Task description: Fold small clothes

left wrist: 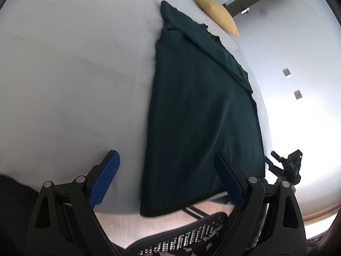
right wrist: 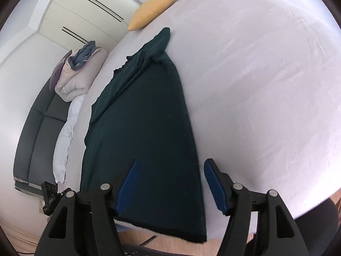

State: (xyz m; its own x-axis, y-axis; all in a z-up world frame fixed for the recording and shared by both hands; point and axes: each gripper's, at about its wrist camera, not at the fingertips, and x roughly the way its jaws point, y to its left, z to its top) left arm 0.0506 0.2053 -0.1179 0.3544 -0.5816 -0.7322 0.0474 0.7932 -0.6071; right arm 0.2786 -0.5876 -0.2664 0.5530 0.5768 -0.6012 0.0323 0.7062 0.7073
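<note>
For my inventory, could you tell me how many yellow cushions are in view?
1: the yellow cushion lies at the bed's far edge, beyond the dark green garment. Others may be hidden.

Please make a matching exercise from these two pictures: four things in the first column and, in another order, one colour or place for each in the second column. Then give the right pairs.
Things:
1. garment
2. cushion
3. rolled duvet
4. gripper pads

Colours or places:
A. yellow, at the far edge of the bed
B. blue and ribbed
C. dark green, lying along the bed, its hem over the near edge
D. pale pink, on the dark sofa

Pairs: 1-C, 2-A, 3-D, 4-B
</note>
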